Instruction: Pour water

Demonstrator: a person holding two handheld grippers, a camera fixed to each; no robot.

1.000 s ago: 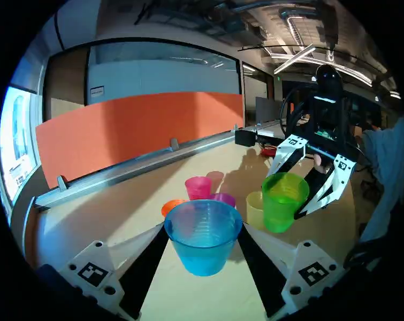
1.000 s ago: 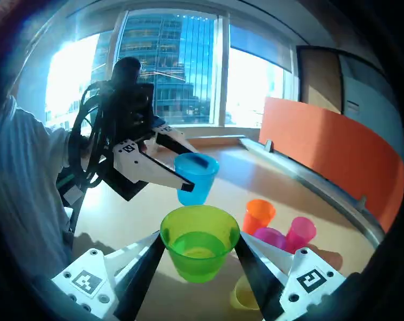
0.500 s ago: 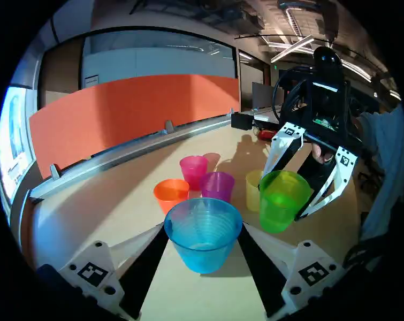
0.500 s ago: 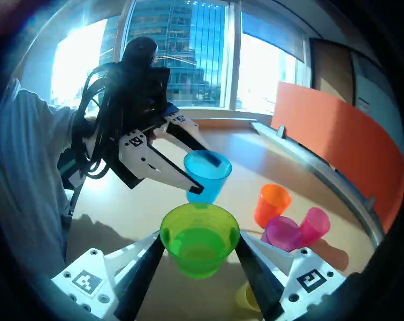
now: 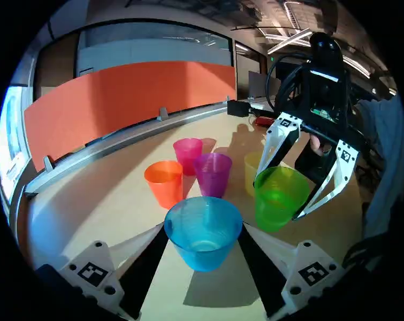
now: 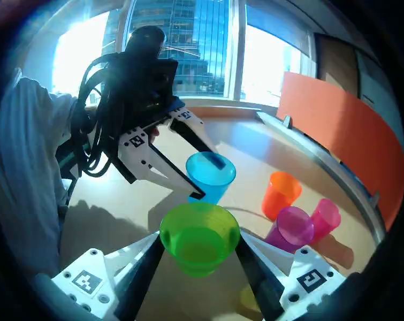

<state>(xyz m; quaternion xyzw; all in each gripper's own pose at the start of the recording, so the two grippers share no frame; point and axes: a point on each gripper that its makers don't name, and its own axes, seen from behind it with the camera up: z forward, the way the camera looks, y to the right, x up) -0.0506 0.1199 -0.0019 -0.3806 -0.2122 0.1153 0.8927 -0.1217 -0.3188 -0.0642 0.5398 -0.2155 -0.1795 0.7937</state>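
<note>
Your left gripper (image 5: pixel 203 231) pinches the blue cup (image 5: pixel 203 251) at mid-wall, held over the table (image 5: pixel 94 208). Just beyond it, your right gripper (image 6: pixel 199 239) clamps the green cup (image 6: pixel 199 257) the same way. Both cups look thin, light and springy, so squeeze gently below the rim. A cluster of coloured cups (image 5: pixel 212 174) stands behind.
</note>
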